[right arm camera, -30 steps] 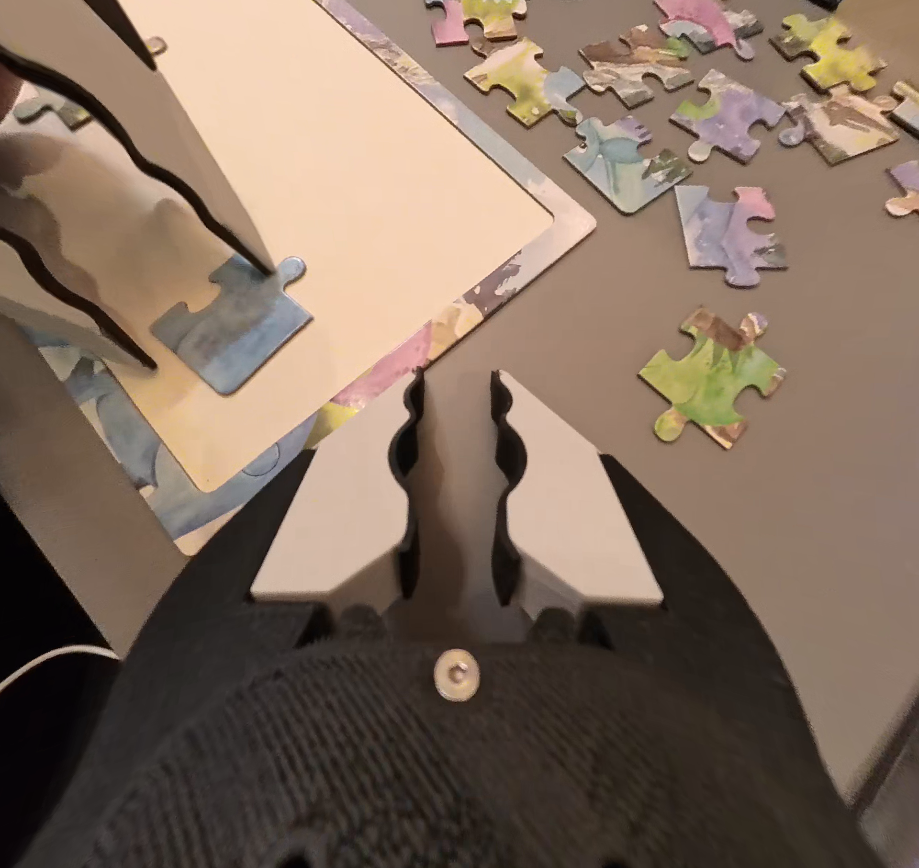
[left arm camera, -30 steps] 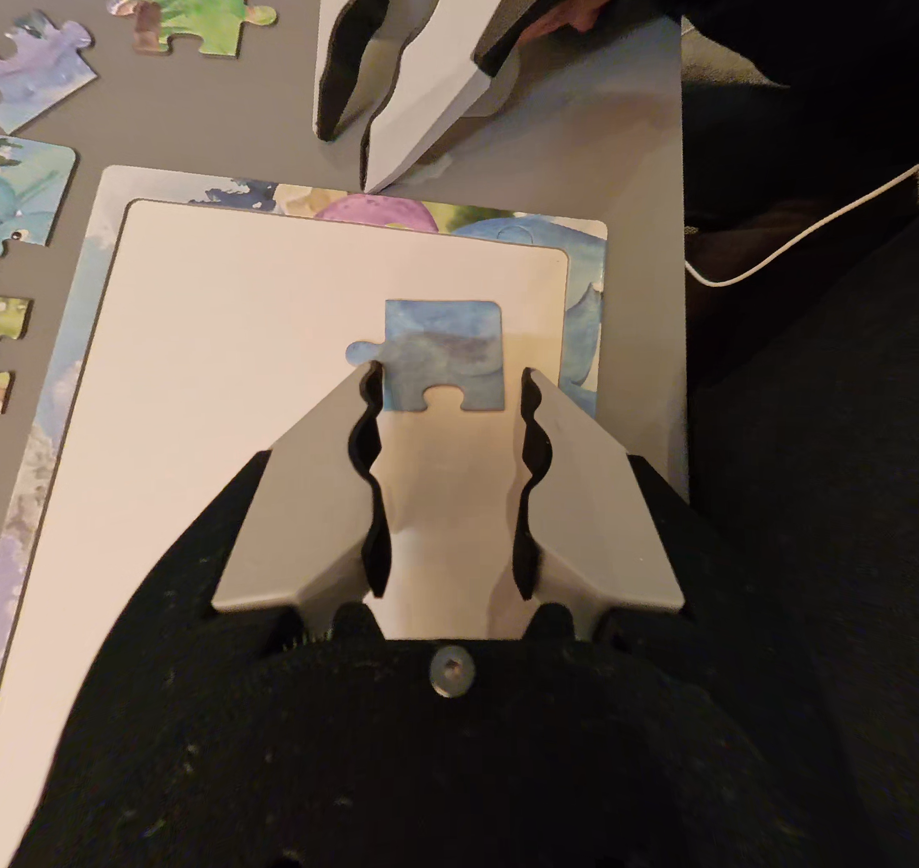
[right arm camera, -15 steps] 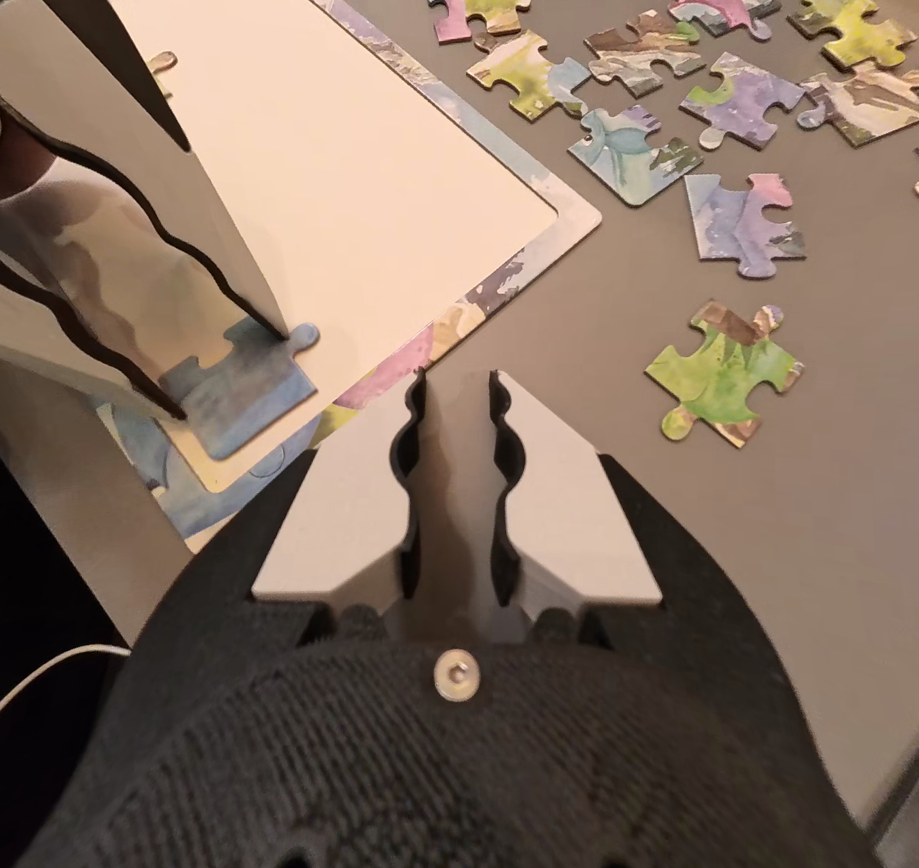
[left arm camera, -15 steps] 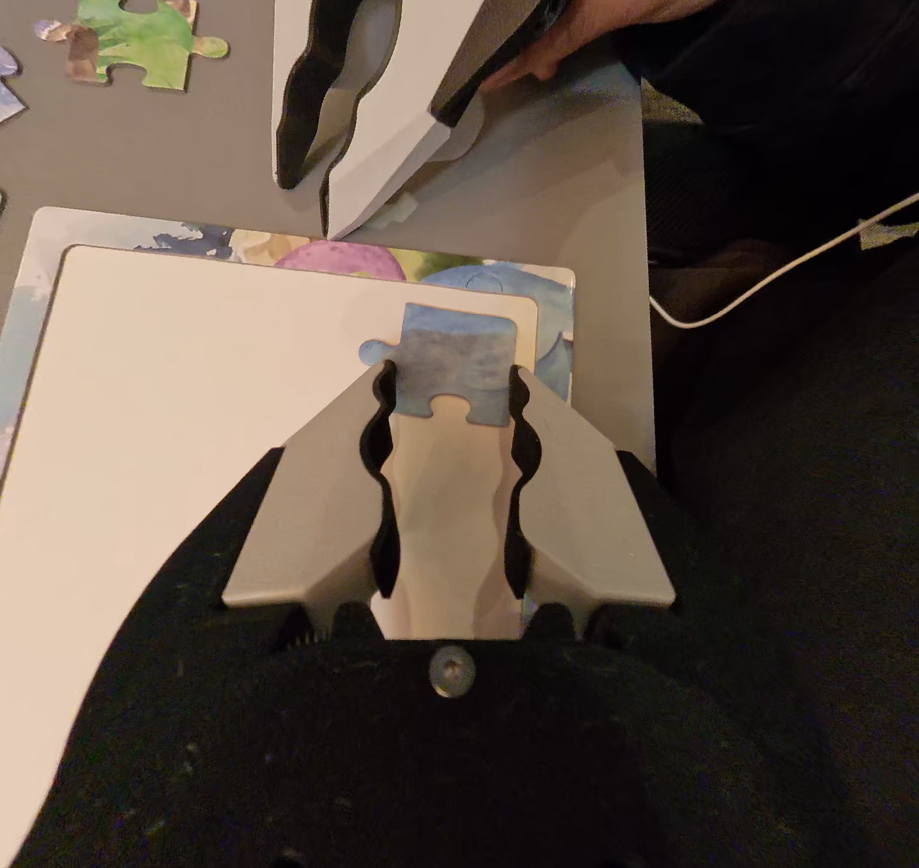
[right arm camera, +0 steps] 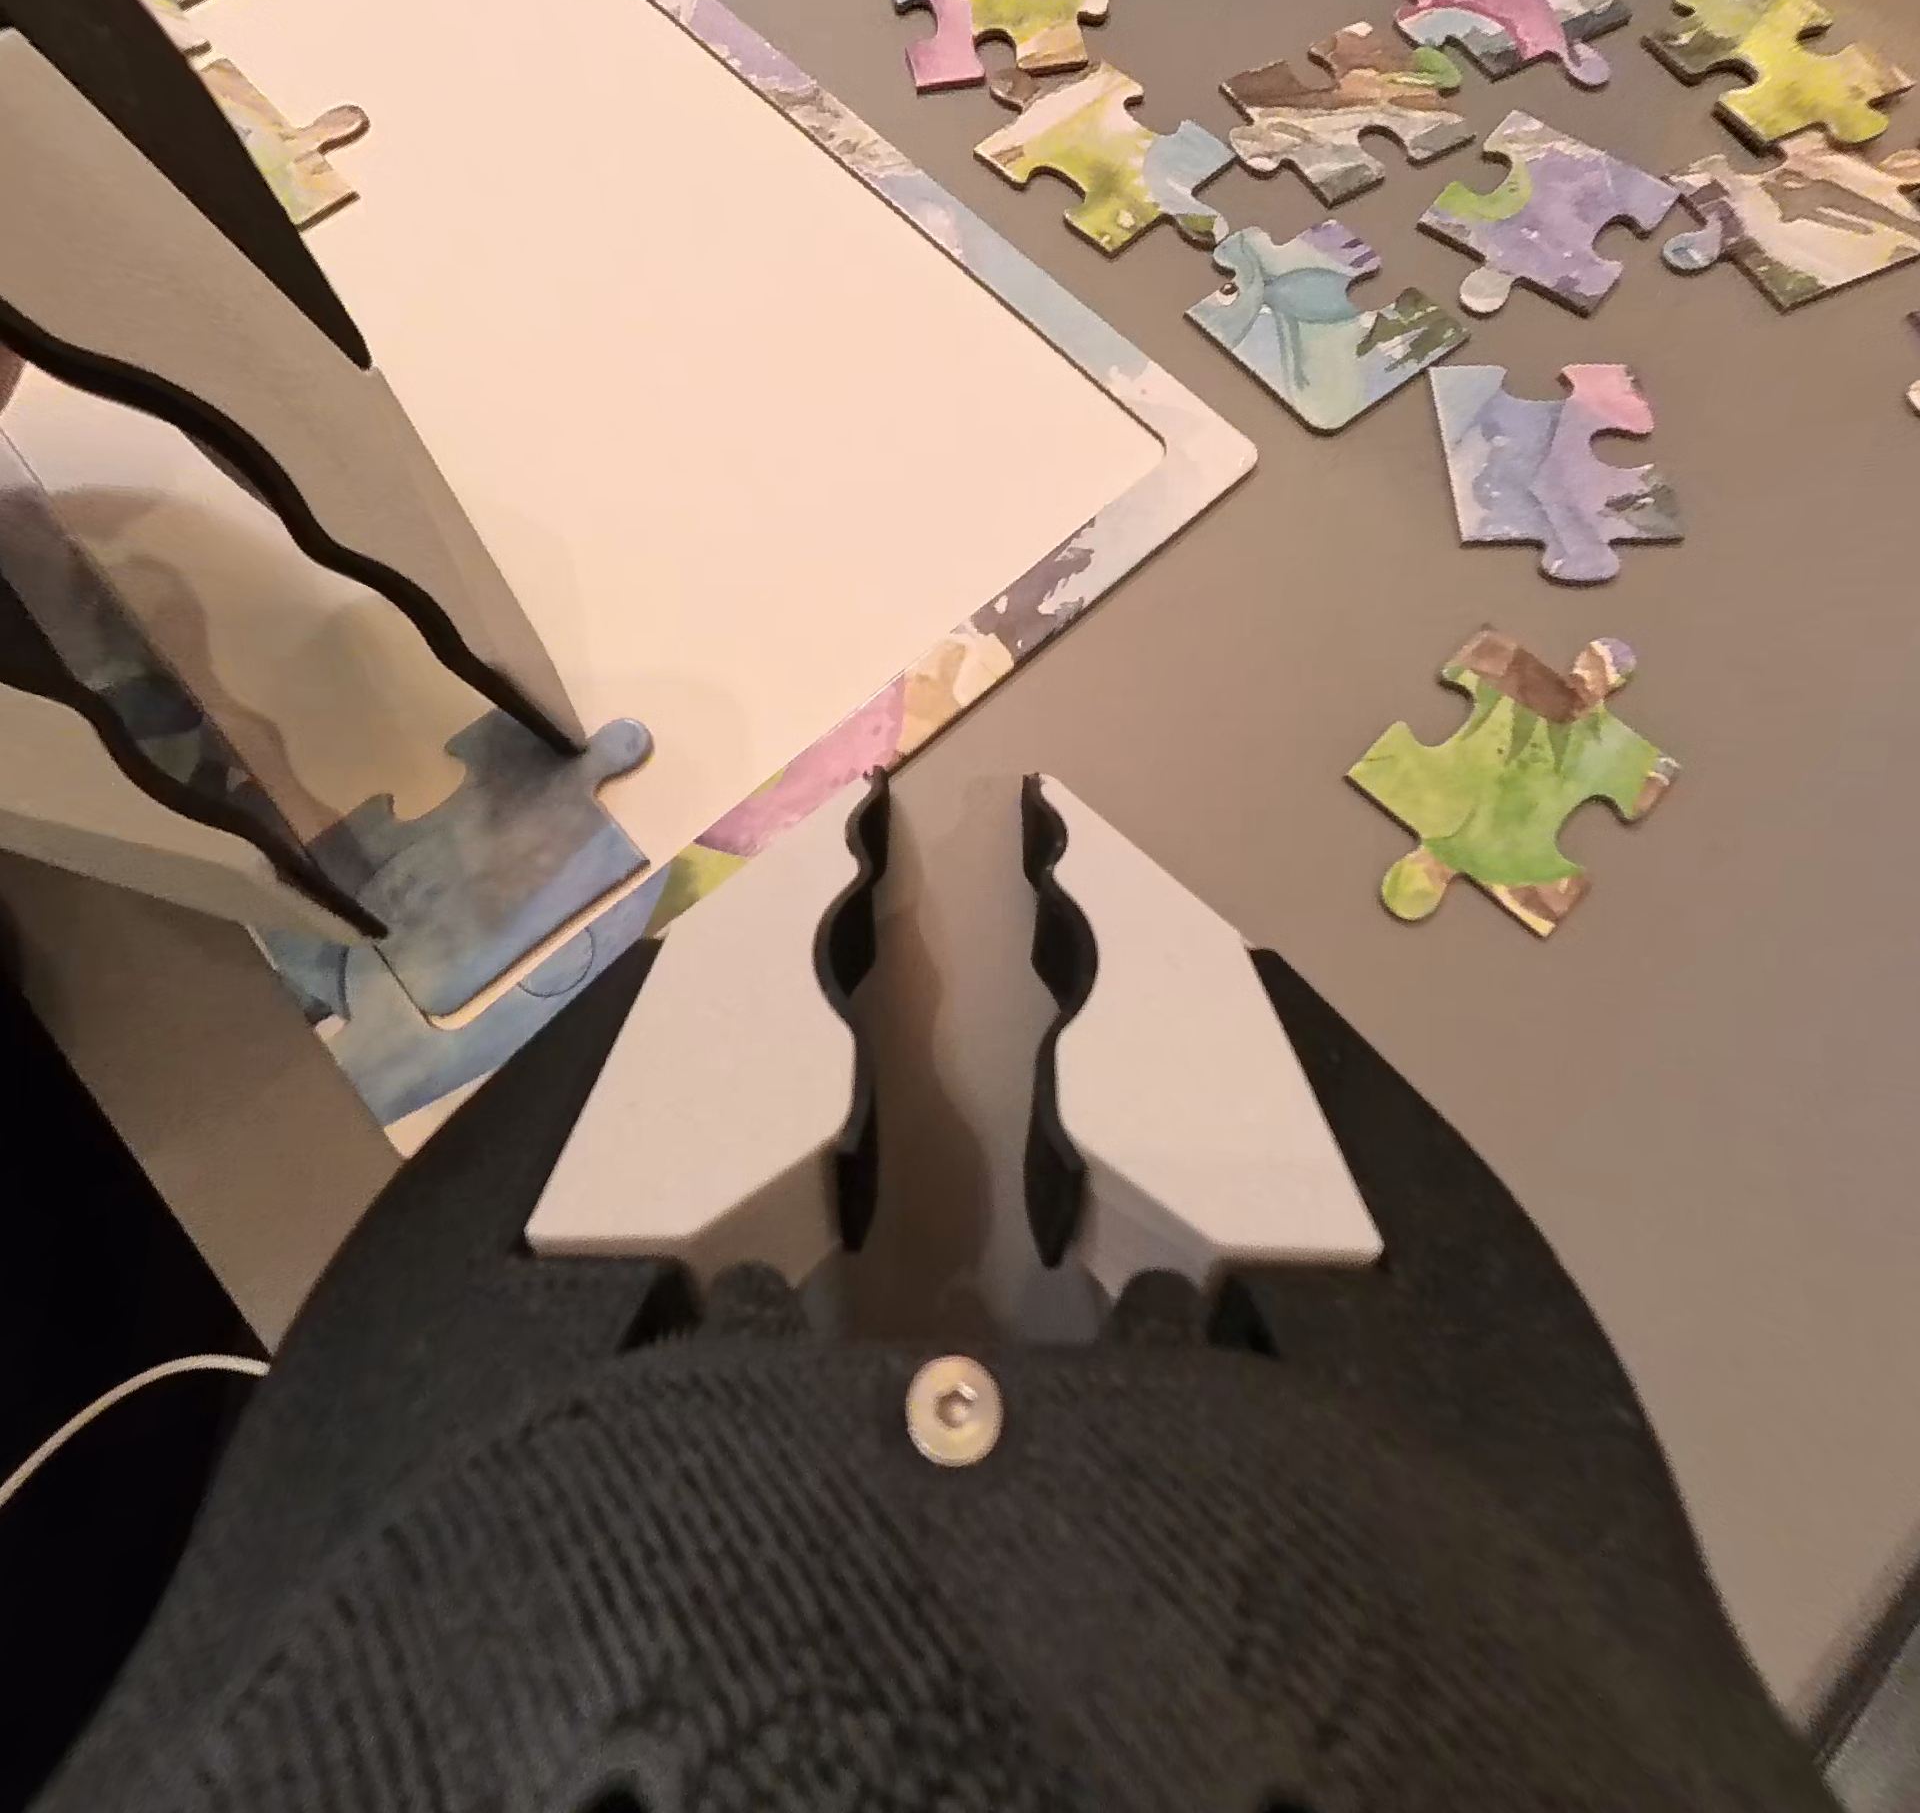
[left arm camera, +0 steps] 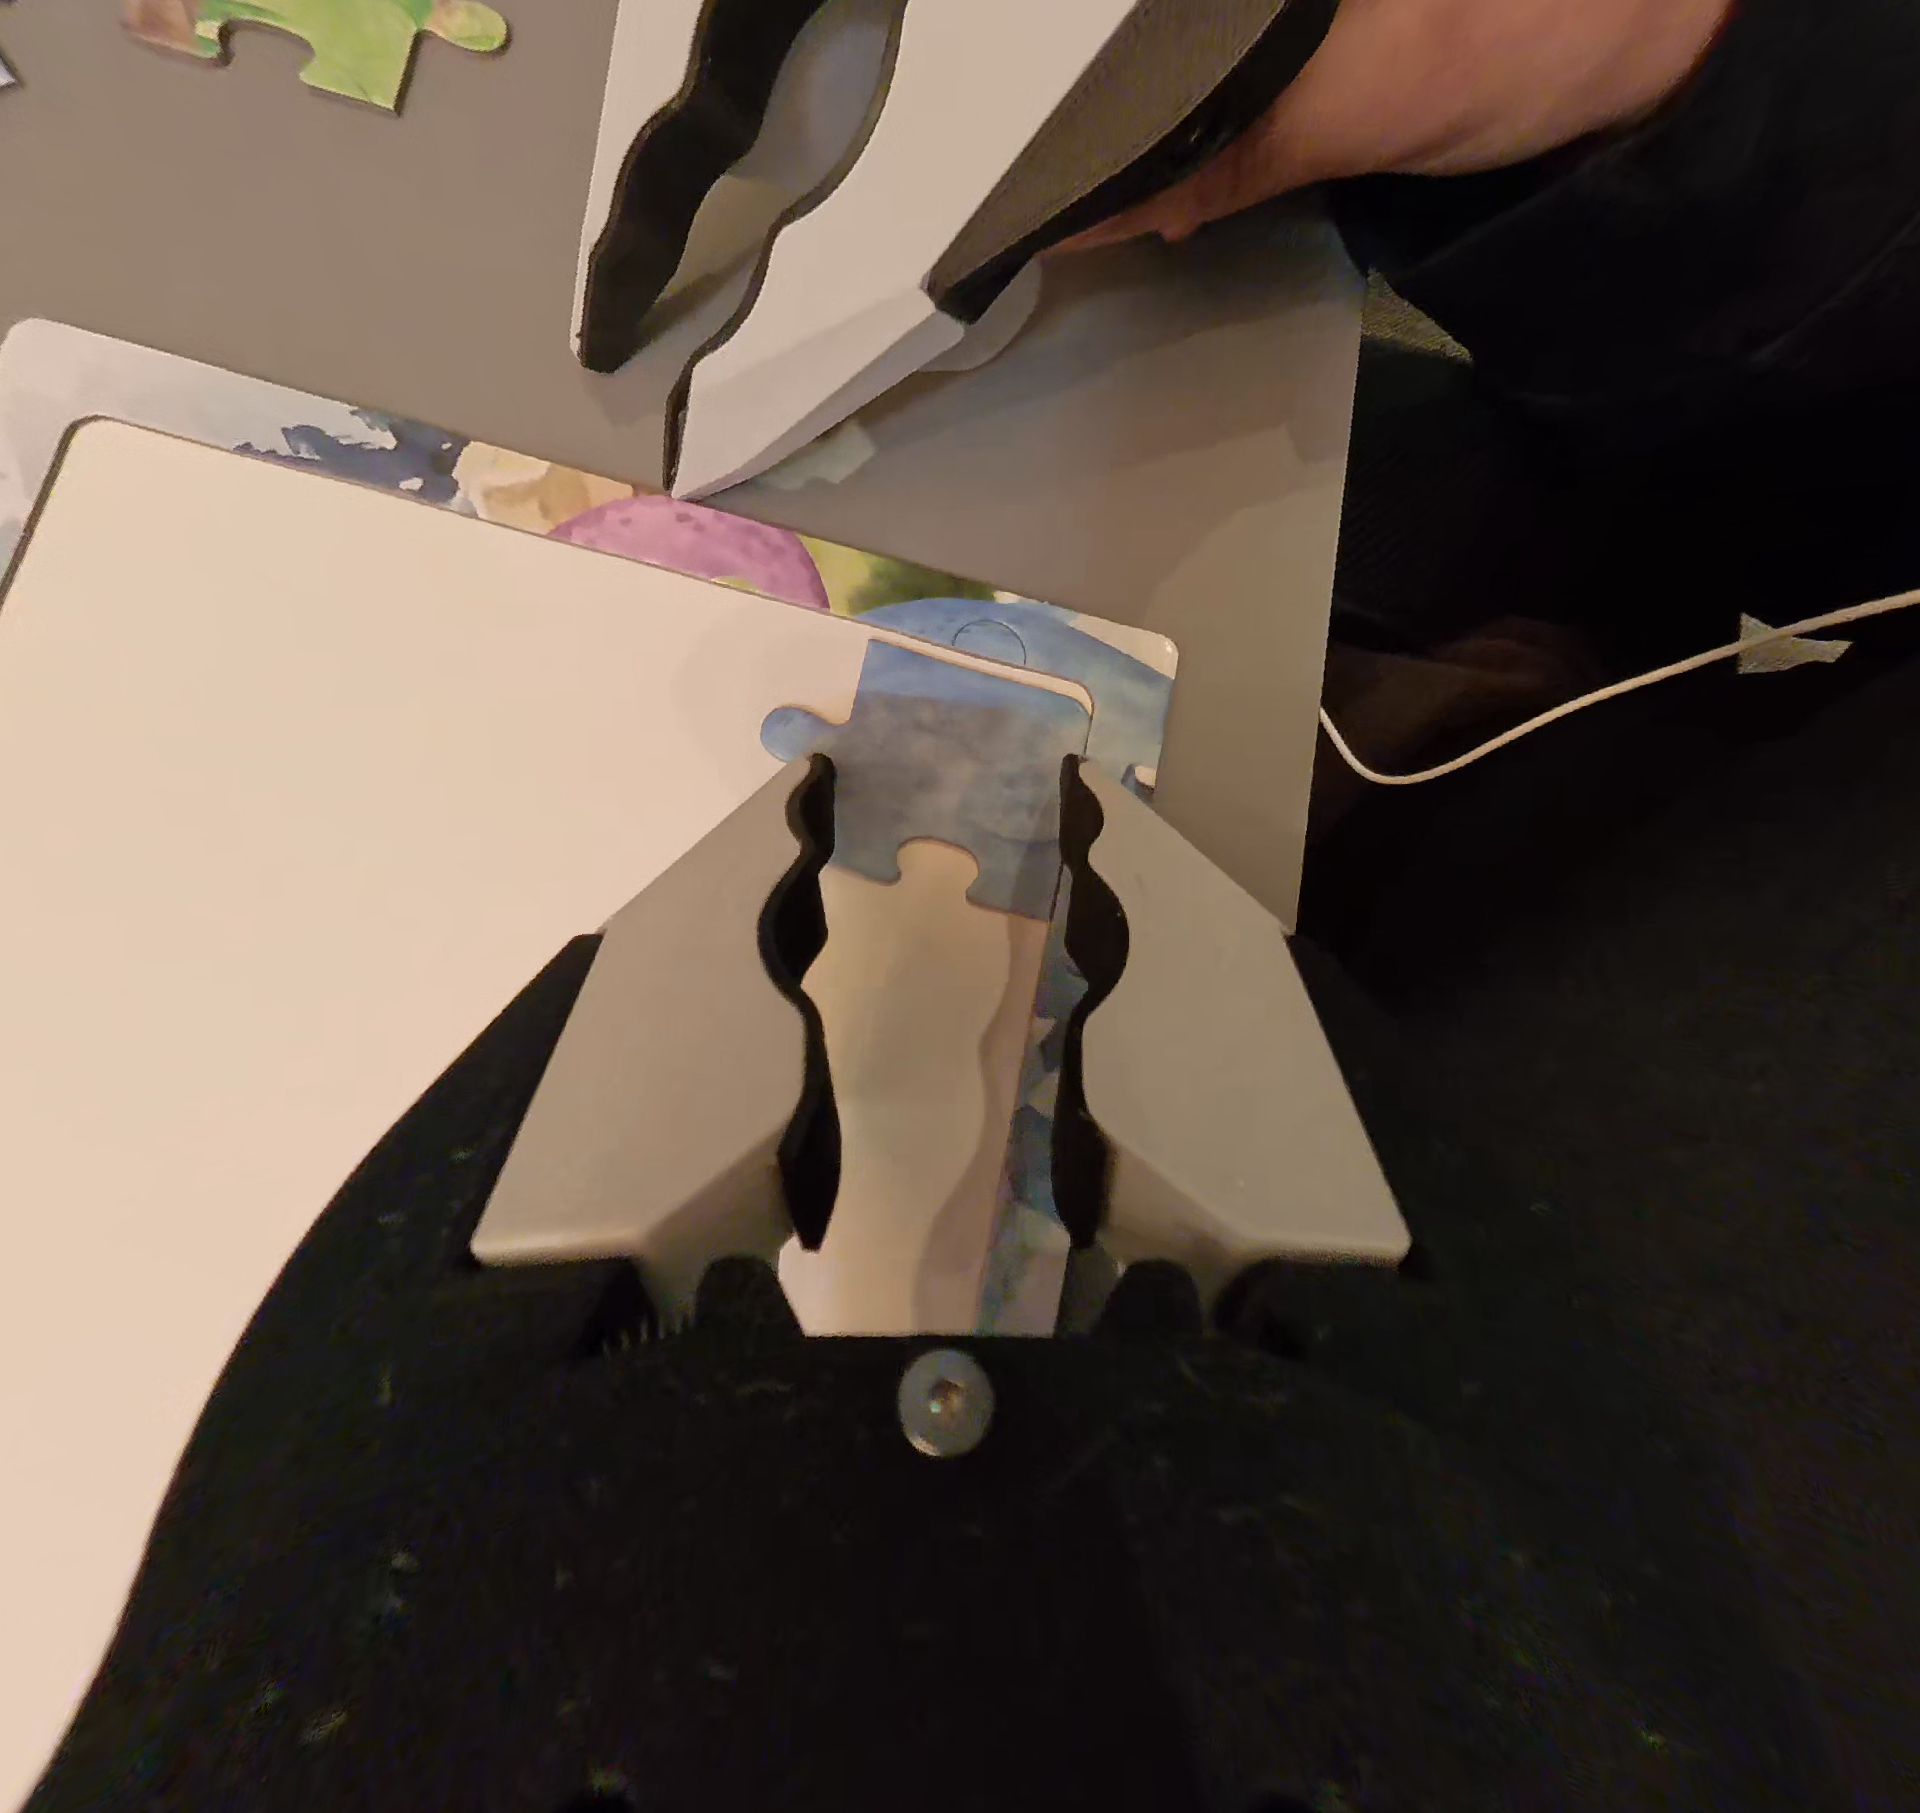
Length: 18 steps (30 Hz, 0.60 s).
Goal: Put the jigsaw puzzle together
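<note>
While the left gripper [left arm camera: 945,771] bears down on a blue corner piece [left arm camera: 961,787], its fingers [left arm camera: 686,994] stand apart with one tip on each side edge of the piece, the tips resting on or against it; whether they squeeze it or only press it I cannot tell. The piece lies in the near right corner of the puzzle tray [left arm camera: 312,776], nearly seated against the tray's painted border [left arm camera: 686,527], with a thin sliver of cream base showing along its far edge in the left wrist view. One knob juts to the left onto the bare cream recess, and a notch faces the camera.

In the right wrist view the same piece [right arm camera: 499,828] shows under the left gripper's [right arm camera: 468,838] dark-edged tips, at the tray [right arm camera: 1174,444] corner nearest the desk [right arm camera: 1247,1036] edge. Another piece [right arm camera: 301,153] sits at the far side of the recess, partly hidden behind that gripper.

The right gripper [right arm camera: 956,787] hovers just beyond the tray's edge above the grey desk, its fingers [right arm camera: 1164,1057] parted by a narrow gap and holding nothing. A hand [left arm camera: 1455,70] grips it in the left wrist view, where it [left arm camera: 634,423] hangs tips-down next to the tray border.

Loose pieces [right arm camera: 1340,111] lie scattered on the desk to the right of the tray, a green one [right arm camera: 1507,787] nearest the right gripper. A white cable [left arm camera: 1558,724] trails off the desk's side.
</note>
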Each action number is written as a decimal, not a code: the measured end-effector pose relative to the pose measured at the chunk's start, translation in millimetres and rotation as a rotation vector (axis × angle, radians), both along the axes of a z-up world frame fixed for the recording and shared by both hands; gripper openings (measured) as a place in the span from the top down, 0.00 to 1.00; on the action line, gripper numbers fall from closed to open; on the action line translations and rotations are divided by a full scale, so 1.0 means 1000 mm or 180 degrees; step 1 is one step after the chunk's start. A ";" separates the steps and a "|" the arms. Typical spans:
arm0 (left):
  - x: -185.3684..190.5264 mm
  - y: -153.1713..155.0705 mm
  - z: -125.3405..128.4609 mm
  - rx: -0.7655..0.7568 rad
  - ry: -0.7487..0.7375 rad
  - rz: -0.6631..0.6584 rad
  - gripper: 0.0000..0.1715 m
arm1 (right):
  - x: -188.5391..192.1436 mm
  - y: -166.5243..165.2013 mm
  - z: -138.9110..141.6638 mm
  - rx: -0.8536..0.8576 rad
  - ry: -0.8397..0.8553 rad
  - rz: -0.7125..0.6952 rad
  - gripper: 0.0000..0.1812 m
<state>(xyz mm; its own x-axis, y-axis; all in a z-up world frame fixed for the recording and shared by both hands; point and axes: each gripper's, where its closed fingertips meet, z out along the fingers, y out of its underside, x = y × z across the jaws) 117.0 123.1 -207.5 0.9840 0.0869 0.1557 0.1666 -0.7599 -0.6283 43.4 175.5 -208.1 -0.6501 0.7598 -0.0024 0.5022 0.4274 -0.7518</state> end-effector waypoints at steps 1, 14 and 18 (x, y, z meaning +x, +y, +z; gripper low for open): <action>0.000 0.000 0.000 -0.0005 0.0026 0.0014 0.76 | 0.000 0.000 0.000 0.0002 0.0002 0.0000 0.87; -0.006 0.004 0.001 0.0136 -0.0068 0.0180 0.81 | 0.000 0.000 0.000 0.0012 0.0012 -0.0001 0.87; -0.006 0.003 0.003 0.0194 -0.0045 0.0111 0.76 | 0.000 0.000 0.000 0.0013 0.0013 -0.0001 0.87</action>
